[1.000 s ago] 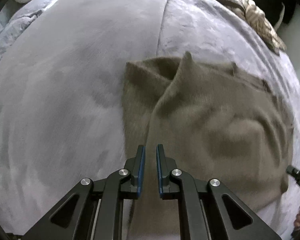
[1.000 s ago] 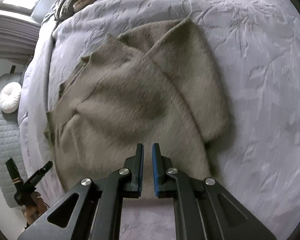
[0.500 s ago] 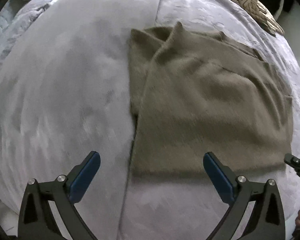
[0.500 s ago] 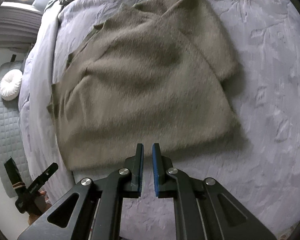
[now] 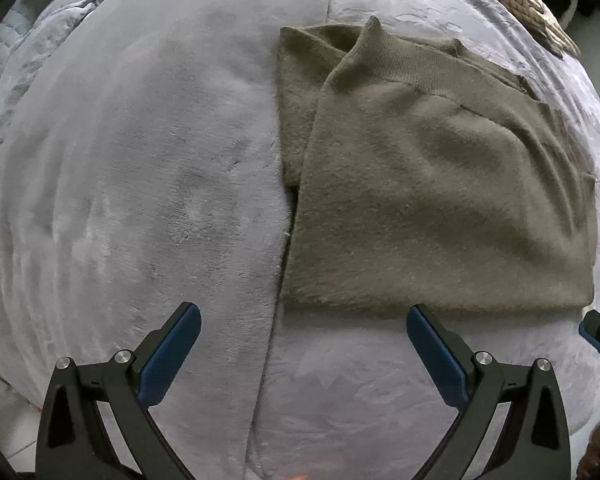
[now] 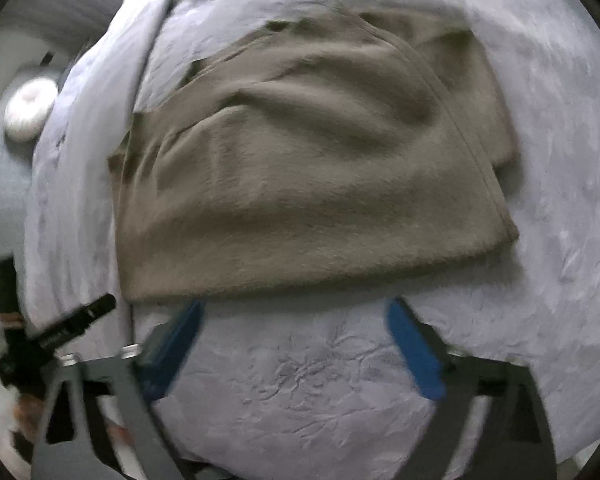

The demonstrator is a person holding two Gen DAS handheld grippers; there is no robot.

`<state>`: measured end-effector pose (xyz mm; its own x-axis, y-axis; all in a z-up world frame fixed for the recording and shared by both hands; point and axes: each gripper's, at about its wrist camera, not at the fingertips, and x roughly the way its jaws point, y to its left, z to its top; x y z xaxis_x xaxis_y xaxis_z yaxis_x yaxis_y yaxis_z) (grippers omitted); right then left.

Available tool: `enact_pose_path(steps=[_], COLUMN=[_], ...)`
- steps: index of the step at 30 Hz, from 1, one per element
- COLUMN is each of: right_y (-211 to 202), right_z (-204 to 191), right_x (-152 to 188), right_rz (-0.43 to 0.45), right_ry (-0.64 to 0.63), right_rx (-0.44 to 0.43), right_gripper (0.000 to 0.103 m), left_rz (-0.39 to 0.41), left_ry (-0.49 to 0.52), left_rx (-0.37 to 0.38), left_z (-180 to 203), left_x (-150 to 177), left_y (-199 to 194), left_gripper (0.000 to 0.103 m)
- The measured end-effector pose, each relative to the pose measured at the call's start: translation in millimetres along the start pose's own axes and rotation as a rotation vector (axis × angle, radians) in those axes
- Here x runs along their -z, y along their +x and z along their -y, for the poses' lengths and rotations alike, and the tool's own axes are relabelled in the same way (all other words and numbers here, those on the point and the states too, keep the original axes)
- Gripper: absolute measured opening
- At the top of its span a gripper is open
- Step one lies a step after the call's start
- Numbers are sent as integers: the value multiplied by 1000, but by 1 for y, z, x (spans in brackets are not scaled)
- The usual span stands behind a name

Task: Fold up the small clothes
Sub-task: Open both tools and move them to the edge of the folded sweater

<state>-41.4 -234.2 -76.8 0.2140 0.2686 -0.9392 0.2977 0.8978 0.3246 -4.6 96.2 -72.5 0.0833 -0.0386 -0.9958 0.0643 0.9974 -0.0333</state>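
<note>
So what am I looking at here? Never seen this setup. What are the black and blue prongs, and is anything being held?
No robot: a person holds a two-finger gripper in each hand, with a wide-angle camera on each looking along its fingers. One picture is from the left gripper, the other from the right gripper. Both are open and hold nothing. Ahead lies a brown sweater, partly folded, on a grey bedspread. The right view is blurred.

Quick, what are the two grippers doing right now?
Left gripper: open, holding nothing.
Right gripper: open, holding nothing, near the sweater.
</note>
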Motion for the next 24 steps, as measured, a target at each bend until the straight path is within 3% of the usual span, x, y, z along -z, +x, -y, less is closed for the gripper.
enact_pose_path(steps=[7,24], right_y=[12,54], right_z=[-32,-47], right_x=[5,21], right_rz=[-80,-242], right_ry=[-77,102], right_rx=[-60,-181], right_gripper=[103,103], left_rz=[1,12], left_ry=[16,12], left_rx=[7,65], left_z=[-9,-52], left_x=[6,19], left_y=[-1,-9], left_gripper=[103,103])
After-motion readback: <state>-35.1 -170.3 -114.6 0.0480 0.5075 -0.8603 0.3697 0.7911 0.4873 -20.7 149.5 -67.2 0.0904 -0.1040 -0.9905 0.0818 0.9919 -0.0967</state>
